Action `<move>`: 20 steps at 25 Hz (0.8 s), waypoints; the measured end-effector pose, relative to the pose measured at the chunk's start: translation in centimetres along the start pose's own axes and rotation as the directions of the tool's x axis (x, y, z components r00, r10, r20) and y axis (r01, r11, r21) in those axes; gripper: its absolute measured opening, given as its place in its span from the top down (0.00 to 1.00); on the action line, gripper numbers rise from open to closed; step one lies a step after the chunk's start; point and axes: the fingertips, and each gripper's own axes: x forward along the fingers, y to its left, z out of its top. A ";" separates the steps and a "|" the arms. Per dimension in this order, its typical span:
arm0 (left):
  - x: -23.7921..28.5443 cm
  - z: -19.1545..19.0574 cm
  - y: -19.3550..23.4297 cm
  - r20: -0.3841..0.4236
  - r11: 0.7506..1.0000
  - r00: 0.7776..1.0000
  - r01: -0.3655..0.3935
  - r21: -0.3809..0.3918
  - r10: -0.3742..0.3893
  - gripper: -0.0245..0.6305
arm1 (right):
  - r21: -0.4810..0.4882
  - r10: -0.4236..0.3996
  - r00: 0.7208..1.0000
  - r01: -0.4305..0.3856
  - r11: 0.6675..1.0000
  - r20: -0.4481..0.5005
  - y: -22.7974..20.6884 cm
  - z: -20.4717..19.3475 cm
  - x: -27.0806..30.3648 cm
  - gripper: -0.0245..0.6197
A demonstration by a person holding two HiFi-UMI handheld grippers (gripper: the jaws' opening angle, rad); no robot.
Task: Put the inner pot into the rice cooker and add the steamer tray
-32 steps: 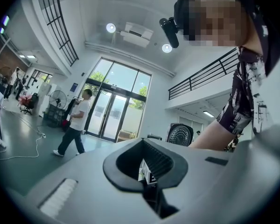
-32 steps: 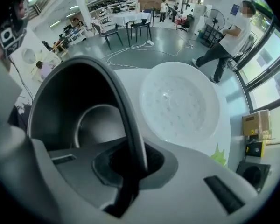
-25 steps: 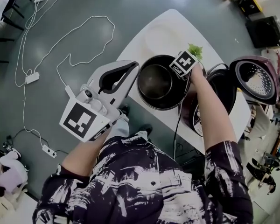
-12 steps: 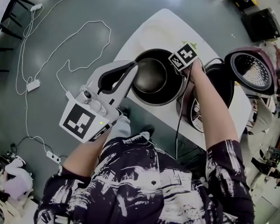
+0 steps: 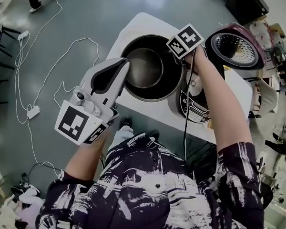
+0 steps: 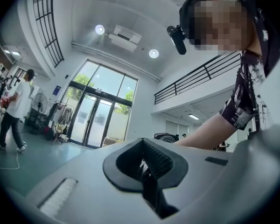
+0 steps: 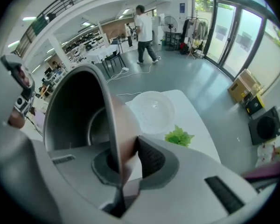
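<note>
Inner pot raised since earlier; R gripper jaws clamp rim.

Your right gripper holds the inner pot at its right rim, left of the open rice cooker. Your left gripper is just left of the pot.

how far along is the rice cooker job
Done: nothing yet. In hand: right gripper clamps the rim of the dark metal inner pot, beside the open maroon rice cooker. Remaining: seat it, then add the clear round steamer tray from the white table.
</note>
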 end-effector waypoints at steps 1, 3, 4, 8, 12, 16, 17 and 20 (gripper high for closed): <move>0.5 0.6 -0.5 0.006 1.000 1.000 0.017 0.004 -0.017 0.96 | 0.023 -0.008 1.000 0.008 1.000 0.012 -0.4 -0.2 -1.5 0.96; 1.5 1.7 -1.7 0.018 0.999 0.999 0.051 0.011 -0.051 0.96 | 0.069 -0.029 0.999 0.027 0.997 0.026 -1.2 -1.1 -4.5 0.96; 2.1 2.1 -2.4 0.025 0.998 0.997 0.068 0.015 -0.069 0.96 | 0.091 -0.042 0.999 0.039 0.995 0.029 -1.8 -1.9 -5.9 0.96; 4.6 2.3 -5.8 0.038 0.989 0.989 0.145 0.021 -0.146 0.96 | 0.208 -0.101 0.993 0.088 0.974 0.053 -4.3 -6.5 -11.2 0.96; 7.5 1.9 -9.2 0.038 0.974 0.974 0.224 0.016 -0.224 0.96 | 0.374 -0.159 0.983 0.112 0.920 0.096 -7.1 -12.1 -15.3 0.96; 9.8 1.6 -11.9 0.029 0.959 0.958 0.284 0.010 -0.284 0.96 | 0.506 -0.221 0.970 0.143 0.851 0.097 -9.4 -18.1 -17.7 0.95; 10.2 1.5 -12.4 0.027 0.956 0.955 0.294 0.010 -0.295 0.96 | 0.538 -0.231 0.968 0.144 0.830 0.097 -9.9 -19.6 -17.9 0.95; 11.1 1.0 -13.8 0.020 0.948 0.948 0.318 0.011 -0.318 0.96 | 0.632 -0.251 0.962 0.131 0.764 0.105 -10.9 -23.7 -17.9 0.95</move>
